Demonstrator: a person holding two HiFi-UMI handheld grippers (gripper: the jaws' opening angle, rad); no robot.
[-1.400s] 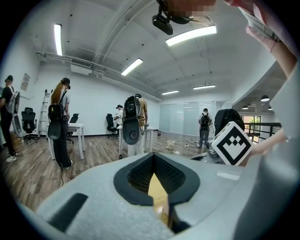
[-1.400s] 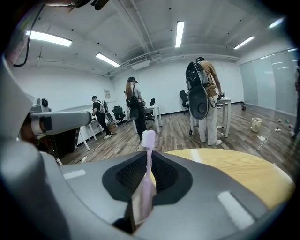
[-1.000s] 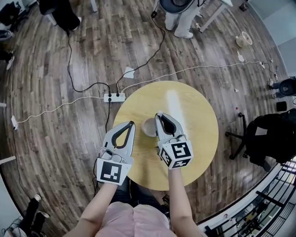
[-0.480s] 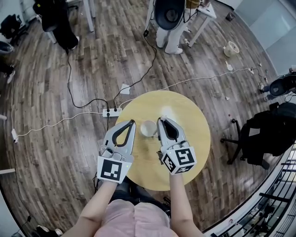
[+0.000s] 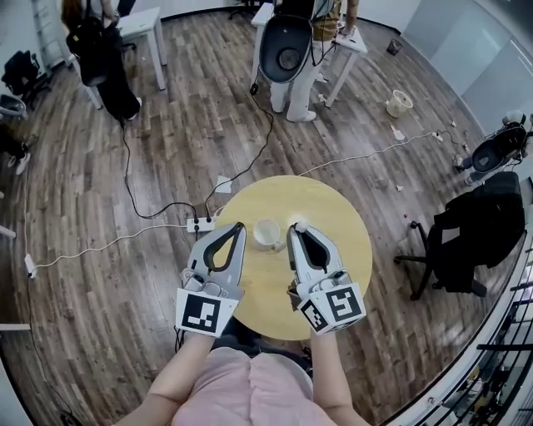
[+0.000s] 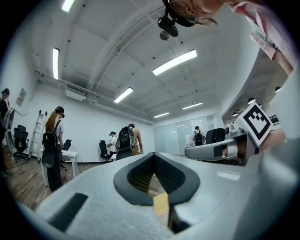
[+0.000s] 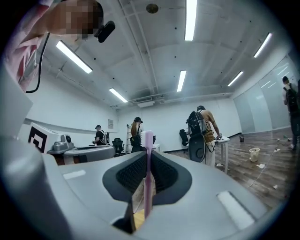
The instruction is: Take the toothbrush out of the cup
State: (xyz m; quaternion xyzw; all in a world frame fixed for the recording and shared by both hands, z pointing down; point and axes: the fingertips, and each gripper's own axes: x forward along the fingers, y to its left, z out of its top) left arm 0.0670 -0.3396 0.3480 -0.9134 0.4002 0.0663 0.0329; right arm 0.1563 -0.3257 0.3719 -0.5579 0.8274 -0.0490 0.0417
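Observation:
A white cup (image 5: 266,235) stands upright near the middle of the round yellow table (image 5: 333,208). My right gripper (image 5: 294,228) hovers just right of the cup, shut on a pink toothbrush (image 7: 148,174). The handle stands upright between the jaws and its pale head (image 5: 301,225) pokes out at the tips, clear of the cup. In the right gripper view the right gripper (image 7: 147,152) points level across the room. My left gripper (image 5: 239,225) hangs just left of the cup, shut and empty. The left gripper (image 6: 153,154) also points level in its own view.
A power strip (image 5: 204,225) with trailing cables lies on the wooden floor left of the table. A black office chair (image 5: 466,237) stands to the right beside a railing. People and white desks (image 5: 137,25) occupy the far side of the room.
Both grippers have risen above the table and the table now looks smaller and farther off. The right gripper keeps its hold on the toothbrush. The cup stays in place.

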